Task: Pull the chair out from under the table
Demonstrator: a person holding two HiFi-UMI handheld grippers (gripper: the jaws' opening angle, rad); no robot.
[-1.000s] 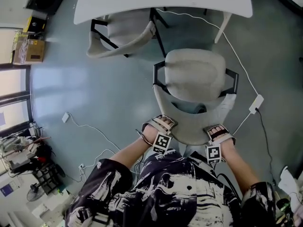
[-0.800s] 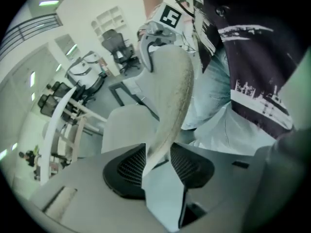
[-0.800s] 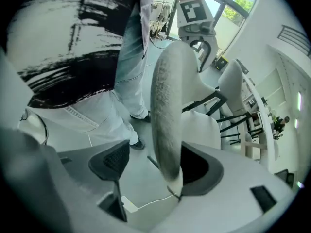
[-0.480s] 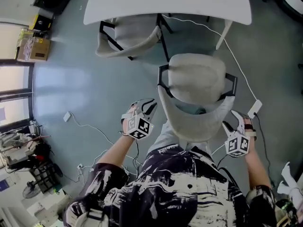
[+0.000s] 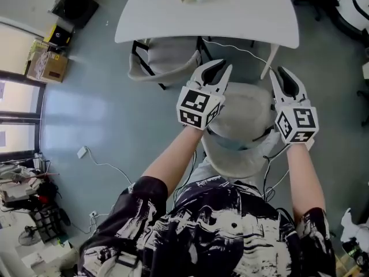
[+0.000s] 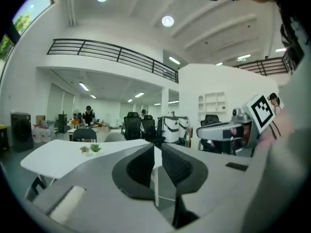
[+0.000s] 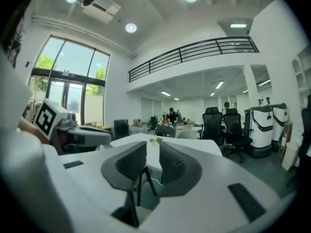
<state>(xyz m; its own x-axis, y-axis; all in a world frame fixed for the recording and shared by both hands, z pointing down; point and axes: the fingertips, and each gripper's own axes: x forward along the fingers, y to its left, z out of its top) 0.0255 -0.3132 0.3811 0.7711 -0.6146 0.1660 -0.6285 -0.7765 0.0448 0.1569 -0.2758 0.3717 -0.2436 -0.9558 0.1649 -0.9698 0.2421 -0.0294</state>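
– Tongs holding anything?
– Nope: my left gripper [image 6: 155, 149] and right gripper [image 7: 152, 147] both empty, jaws closing, narrow gap, over the chair [image 5: 242, 117], out from under the table [image 5: 242, 16]. Second chair [image 5: 164, 59] tucked under: two chairs, one table.

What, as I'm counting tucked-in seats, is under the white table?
A second grey chair sits partly under the white table, its far part hidden by the tabletop. A white cable runs beneath too.
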